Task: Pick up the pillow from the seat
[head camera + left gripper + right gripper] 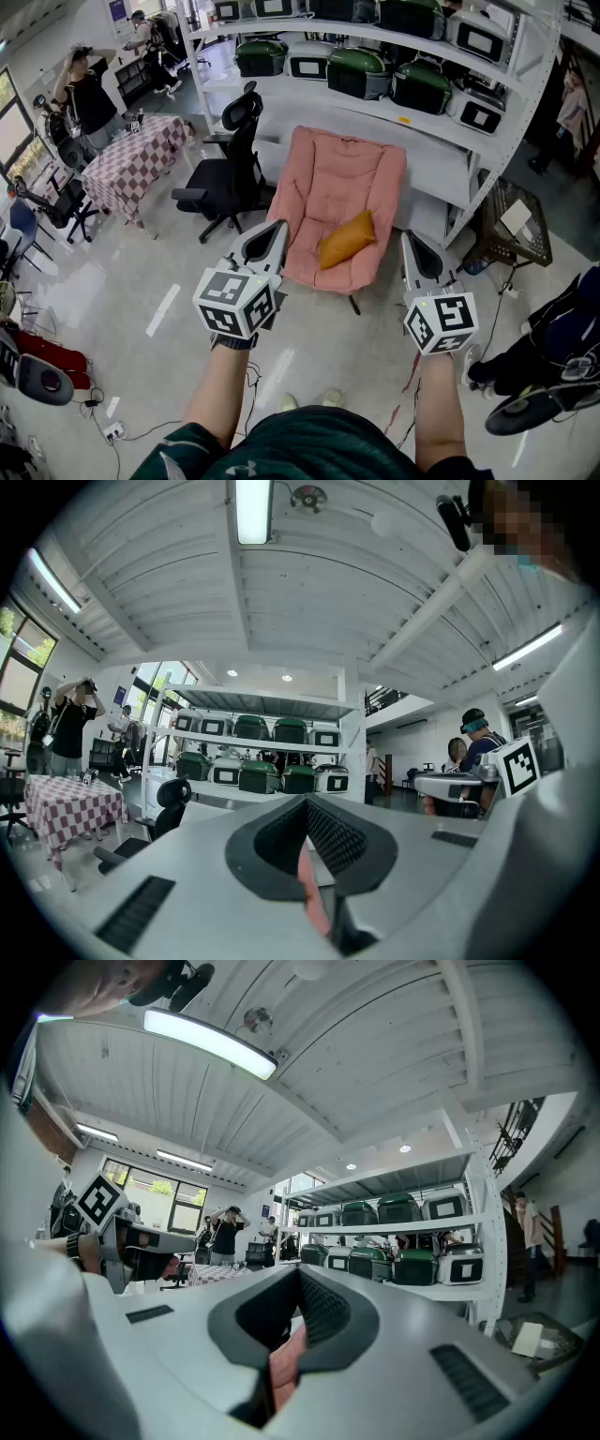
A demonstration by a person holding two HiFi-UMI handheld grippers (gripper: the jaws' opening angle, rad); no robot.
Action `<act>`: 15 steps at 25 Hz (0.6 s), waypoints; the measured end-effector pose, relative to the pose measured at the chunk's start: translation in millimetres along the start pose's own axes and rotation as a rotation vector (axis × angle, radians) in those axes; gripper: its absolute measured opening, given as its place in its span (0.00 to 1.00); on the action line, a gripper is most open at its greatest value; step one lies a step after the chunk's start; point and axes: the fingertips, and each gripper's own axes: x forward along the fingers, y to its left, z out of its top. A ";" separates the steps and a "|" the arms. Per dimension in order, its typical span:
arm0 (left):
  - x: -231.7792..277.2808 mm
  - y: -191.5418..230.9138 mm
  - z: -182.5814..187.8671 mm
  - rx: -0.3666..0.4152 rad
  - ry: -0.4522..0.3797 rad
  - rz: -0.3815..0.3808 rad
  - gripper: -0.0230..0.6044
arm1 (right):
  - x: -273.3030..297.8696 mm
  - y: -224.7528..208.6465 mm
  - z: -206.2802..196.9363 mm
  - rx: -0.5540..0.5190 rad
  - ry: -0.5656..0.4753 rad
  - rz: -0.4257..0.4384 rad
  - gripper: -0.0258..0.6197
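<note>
An orange pillow point(346, 239) lay on the pink lounge chair point(323, 173). The left claw point(277, 228) and the right claw point(410, 238) hovered short of it, both closed, apparently holding nothing.

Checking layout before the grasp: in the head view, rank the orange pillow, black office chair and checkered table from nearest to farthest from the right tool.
1. Orange pillow, lying on the pink seat, just left of the right tool.
2. Black office chair, left of the pink seat.
3. Checkered table, far left, beyond the chair.
</note>
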 end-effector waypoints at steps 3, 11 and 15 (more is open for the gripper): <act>0.3 -1.0 0.6 0.000 0.000 -0.001 0.04 | 0.1 0.2 0.8 -0.003 0.001 0.002 0.04; 0.7 -5.2 0.5 0.001 0.005 -0.005 0.04 | -1.6 2.5 0.7 -0.009 0.006 0.012 0.04; 2.0 -7.6 0.8 -0.001 0.002 -0.005 0.04 | -3.1 1.0 1.5 0.014 0.000 0.021 0.04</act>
